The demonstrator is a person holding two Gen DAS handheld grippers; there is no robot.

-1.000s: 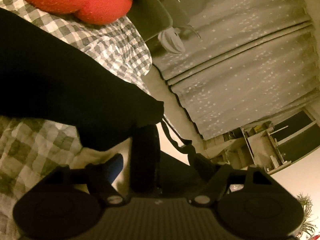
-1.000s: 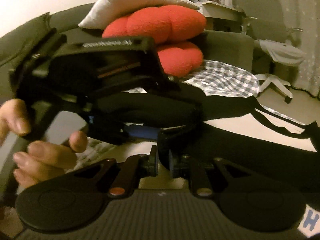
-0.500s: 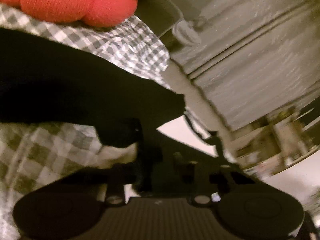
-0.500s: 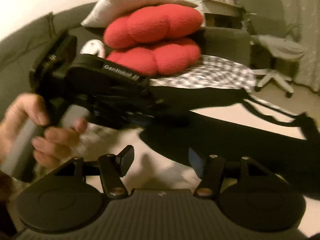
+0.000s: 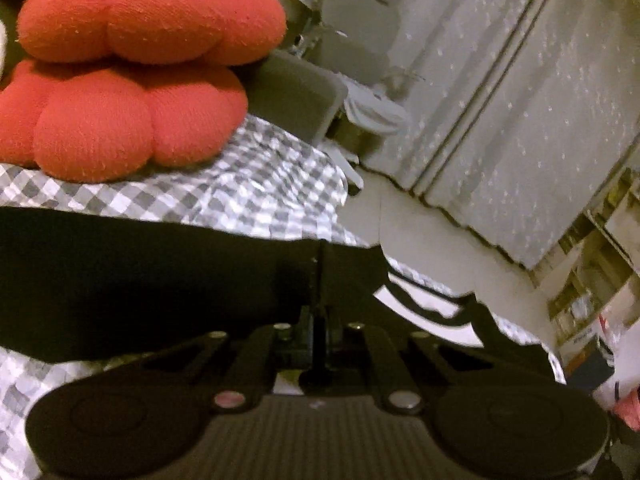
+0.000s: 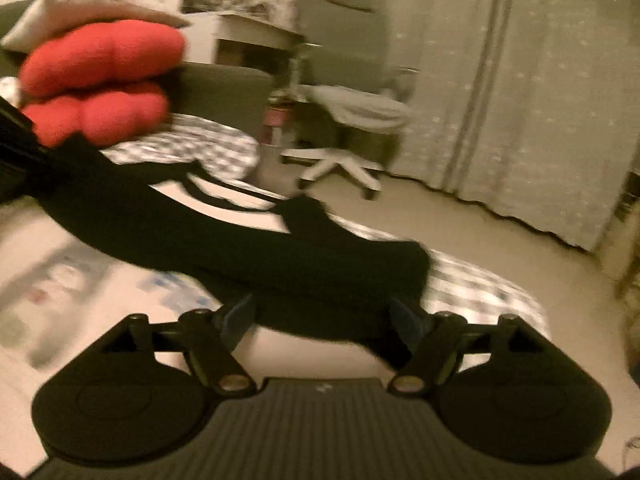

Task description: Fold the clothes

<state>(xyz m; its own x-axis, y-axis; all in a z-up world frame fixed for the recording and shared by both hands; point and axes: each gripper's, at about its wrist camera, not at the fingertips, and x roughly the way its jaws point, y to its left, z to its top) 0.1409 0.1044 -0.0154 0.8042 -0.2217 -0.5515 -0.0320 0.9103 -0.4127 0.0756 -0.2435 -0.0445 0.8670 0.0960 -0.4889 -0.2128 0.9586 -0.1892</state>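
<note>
Since a second ago: left gripper [image 5: 318,276] closed, now pinching black garment [image 5: 132,276] over checked bedcover [image 5: 248,192], red cushions [image 5: 120,92] at far edge. Right gripper [image 6: 322,316] released, jaws opening wide, pads clear of cloth stretched between them.

A grey-and-white checked bedspread [image 5: 256,188] covers the bed. A black garment [image 5: 132,276] lies stretched across it, thin straps trailing toward the bed's edge. Two red lobed cushions [image 5: 132,80], stacked one on the other, sit on the checks behind the garment.
</note>
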